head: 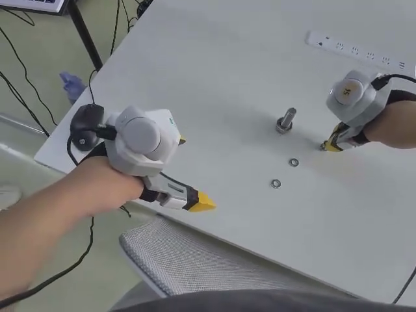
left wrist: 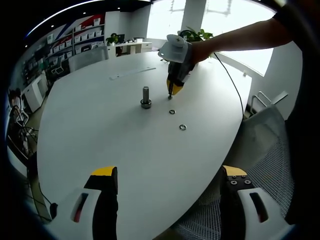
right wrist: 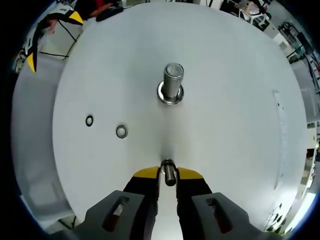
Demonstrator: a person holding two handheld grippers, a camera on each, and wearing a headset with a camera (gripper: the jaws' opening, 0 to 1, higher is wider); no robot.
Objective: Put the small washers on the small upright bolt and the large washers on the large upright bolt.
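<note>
The large bolt (head: 286, 120) (left wrist: 145, 97) (right wrist: 171, 83) stands upright mid-table, with a ring at its base. Two loose washers (head: 294, 162) (head: 275, 184) lie flat in front of it, also in the left gripper view (left wrist: 172, 111) (left wrist: 183, 127) and the right gripper view (right wrist: 121, 131) (right wrist: 89, 120). My right gripper (head: 327, 147) (right wrist: 169, 176) is down at the table, right of the large bolt, shut on the small bolt (right wrist: 169, 172). My left gripper (head: 192, 171) (left wrist: 169, 172) hovers open over the table's near edge, holding nothing.
A white power strip (head: 357, 51) lies at the far right of the table. A mesh chair back (head: 188, 260) sits under the near edge. Cables and a table leg (head: 84, 32) are on the floor to the left.
</note>
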